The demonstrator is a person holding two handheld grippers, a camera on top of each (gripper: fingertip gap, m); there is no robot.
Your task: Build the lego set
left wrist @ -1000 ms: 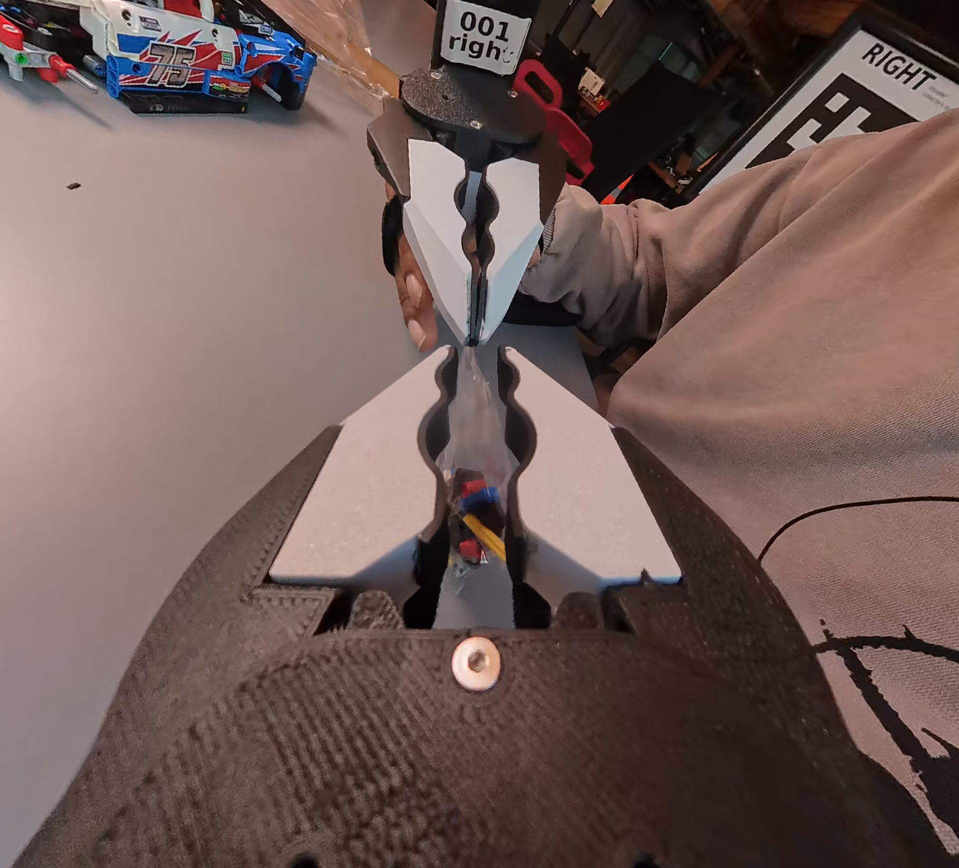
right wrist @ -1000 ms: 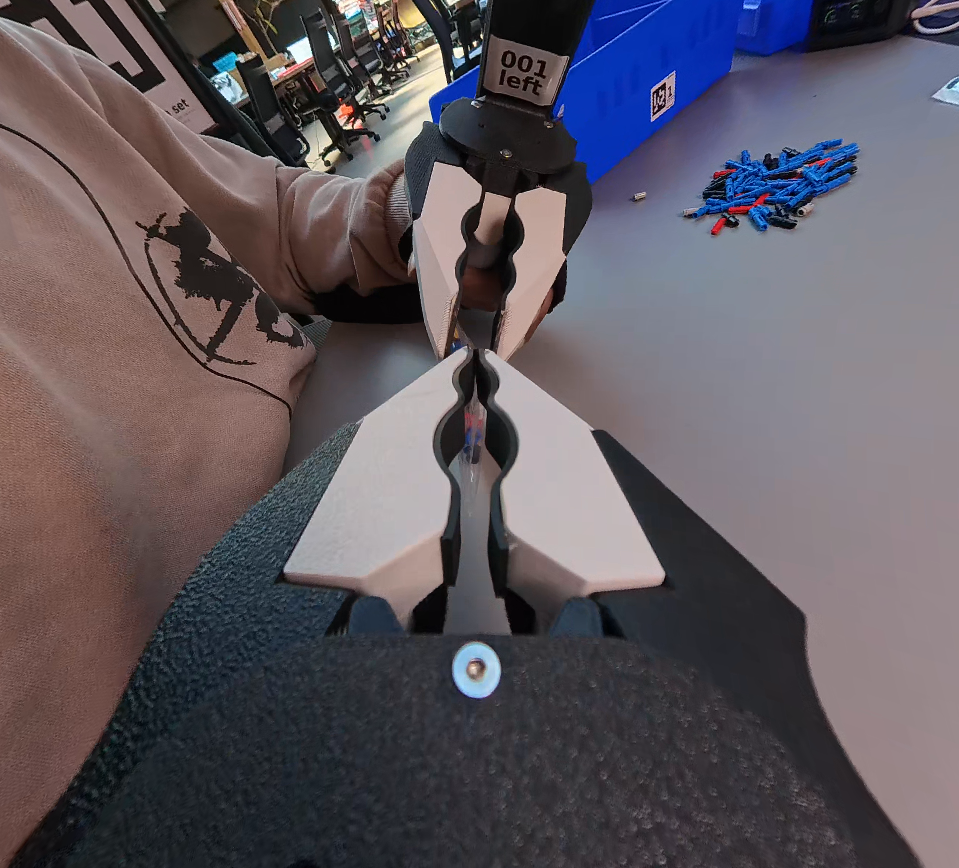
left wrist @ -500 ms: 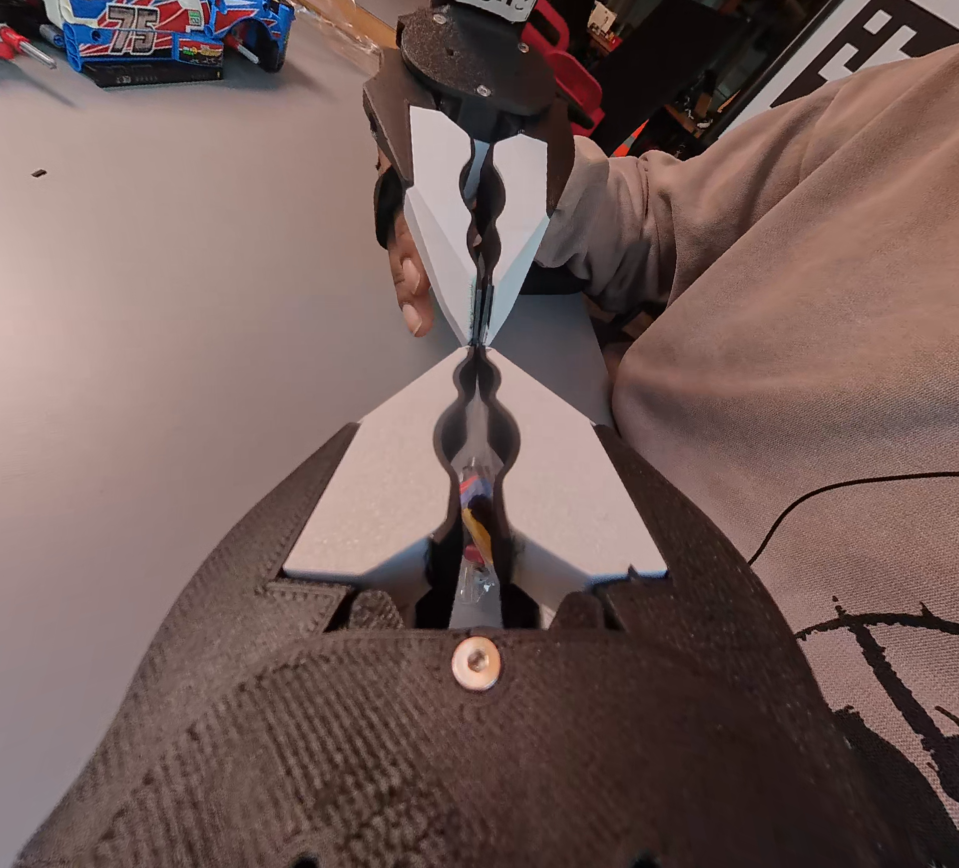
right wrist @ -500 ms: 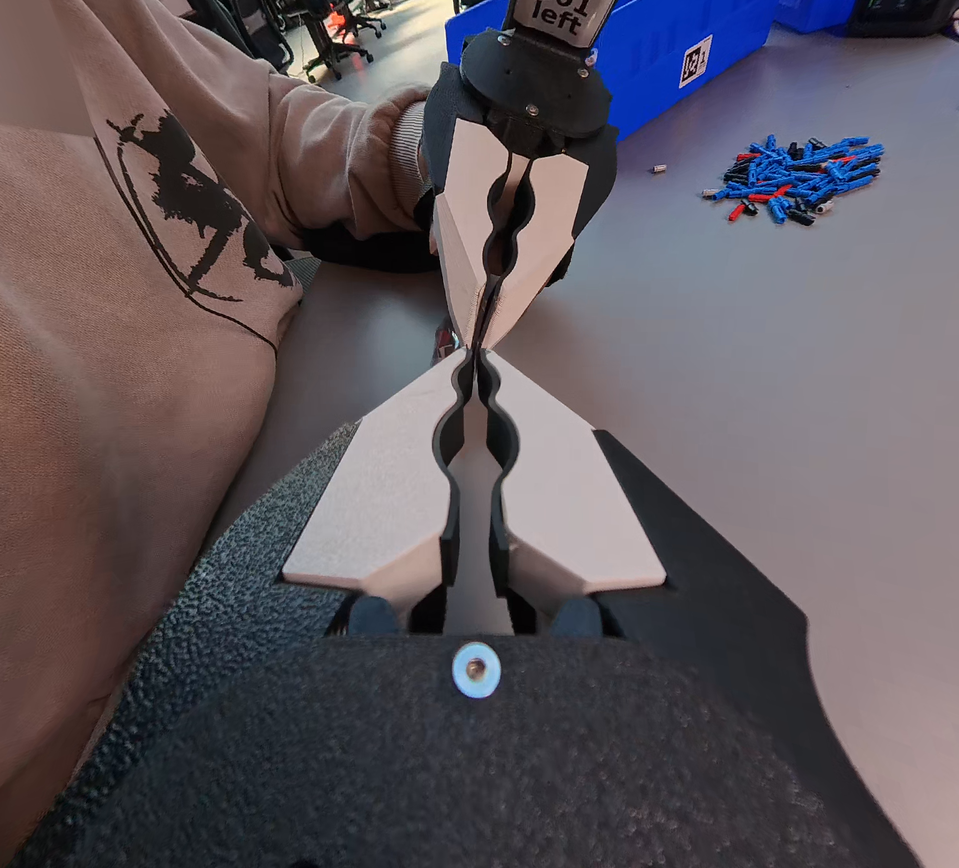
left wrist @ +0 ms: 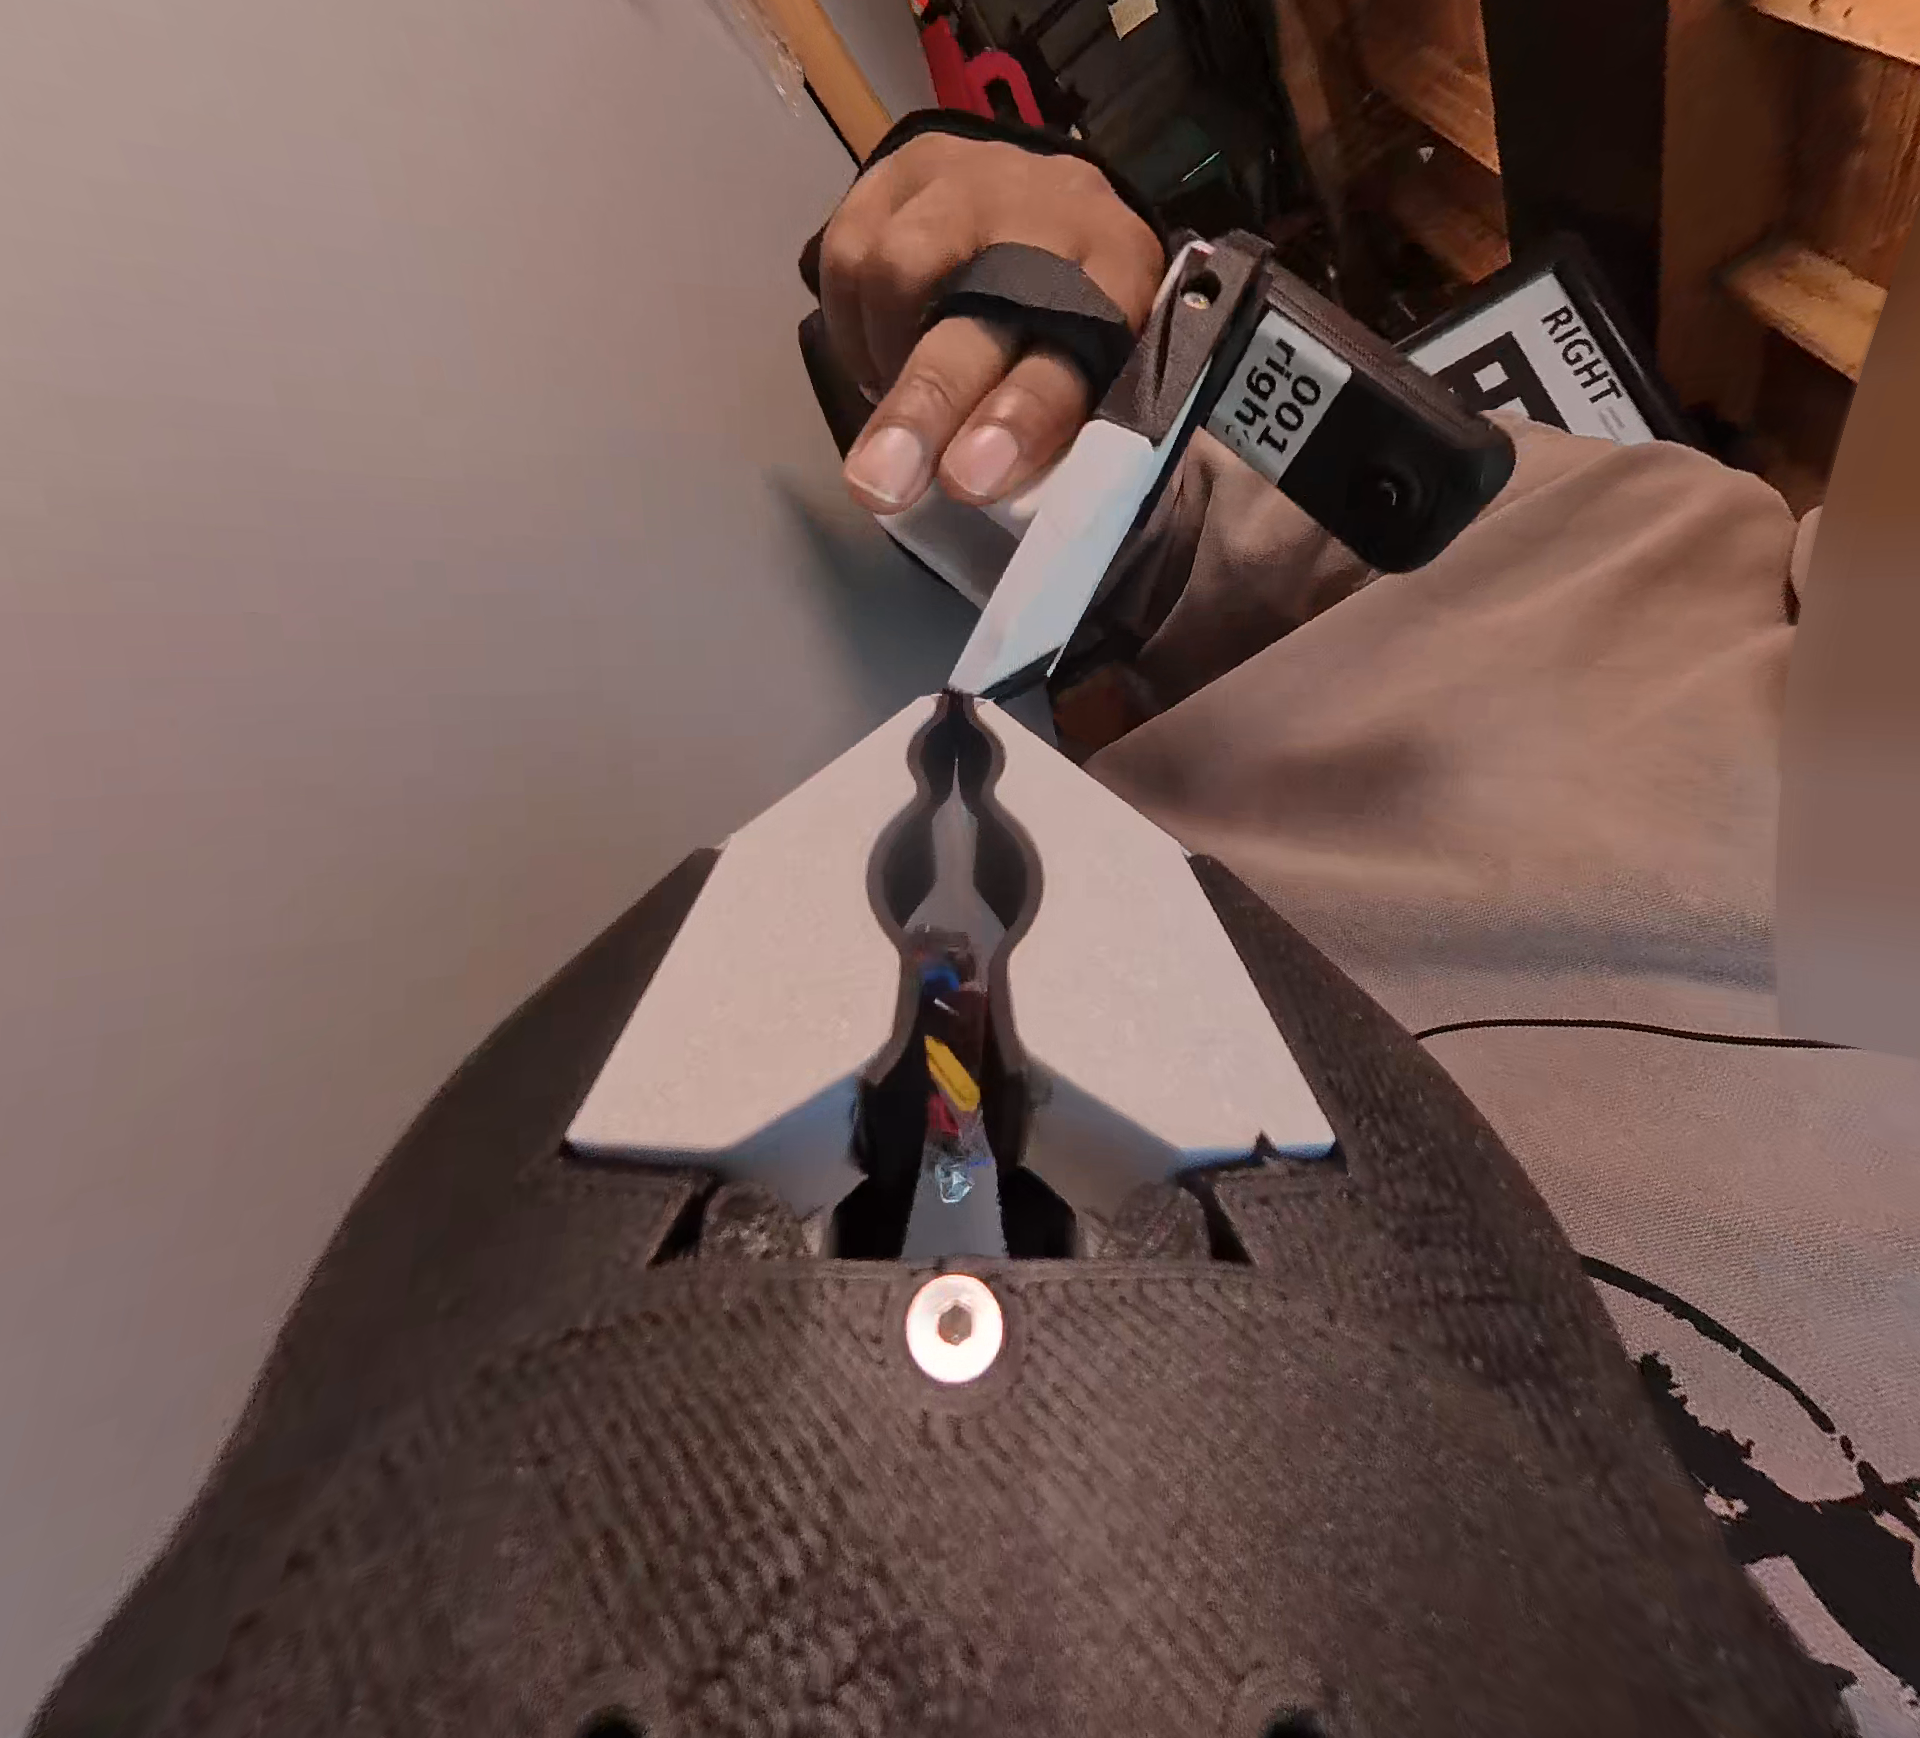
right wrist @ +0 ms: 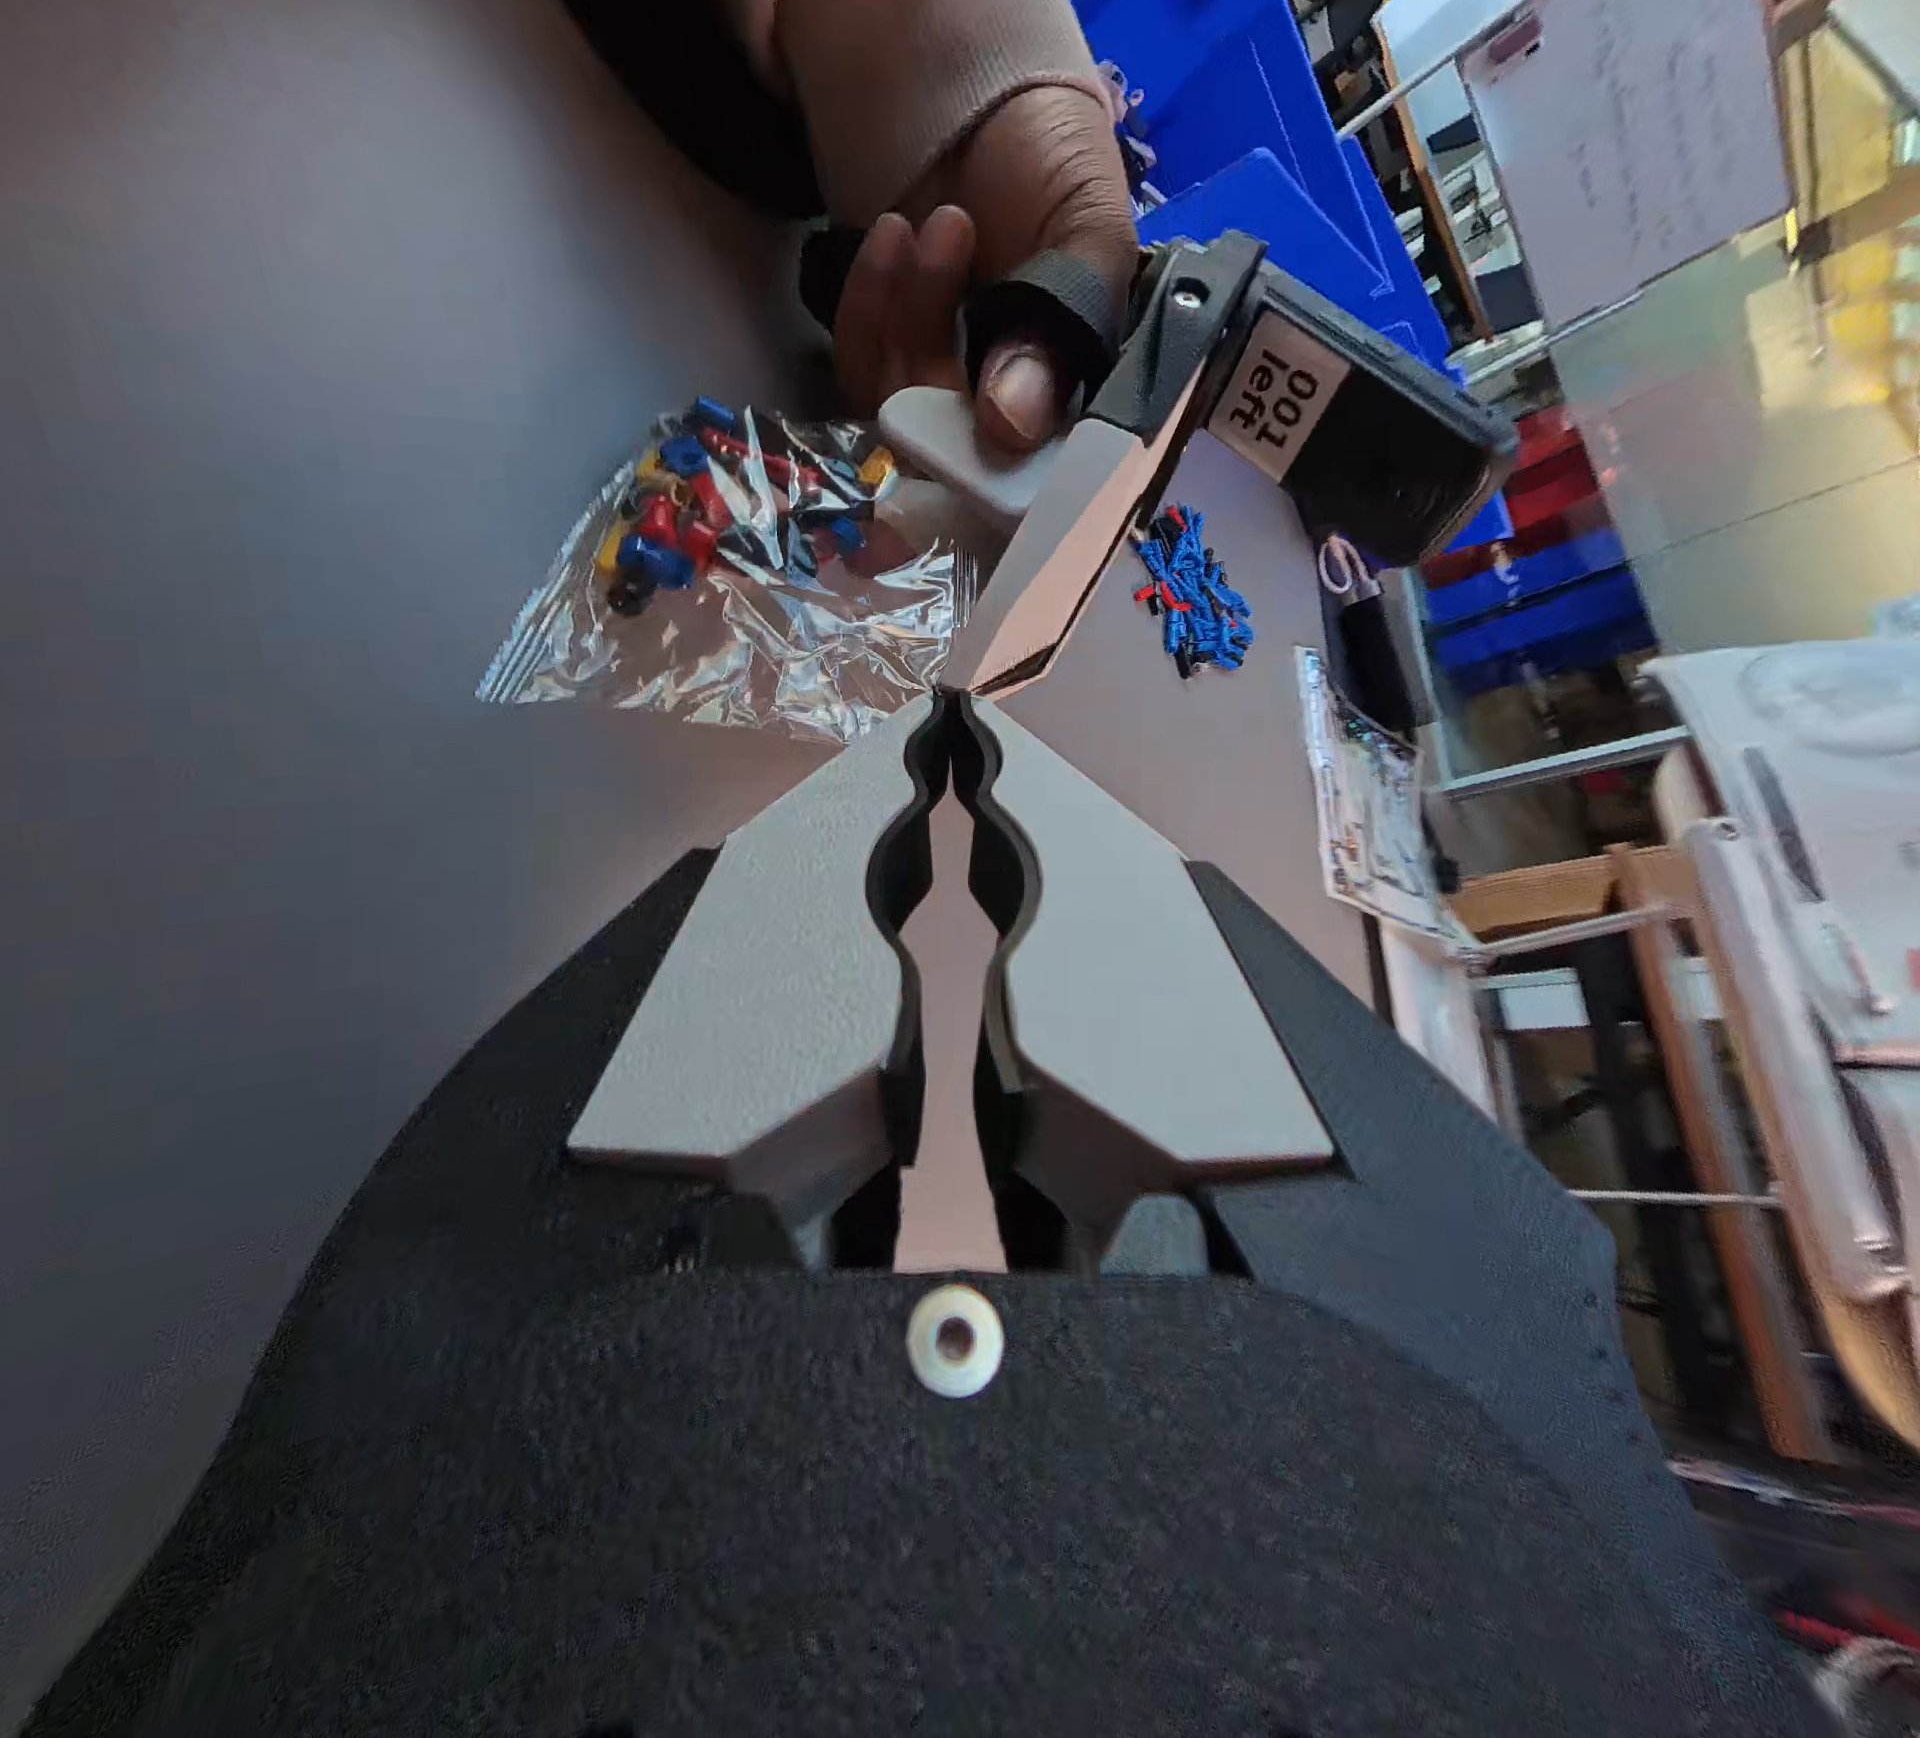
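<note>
each hand-held gripper (left wrist: 956,701) has pale grey fingers (left wrist: 769,982), a textured black body, one silver screw (left wrist: 954,1340); beige printed sweatshirt (left wrist: 1455,805), black finger straps.

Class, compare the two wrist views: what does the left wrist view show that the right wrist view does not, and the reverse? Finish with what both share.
Only the left wrist view: the right gripper, the hand holding it, and a wooden shelf.

Only the right wrist view: the left gripper, the whole clear bag spread out, a loose pile of pins, blue bins, a whiteboard.

Both: the grey table, two shut grippers meeting tip to tip on the bag.
</note>
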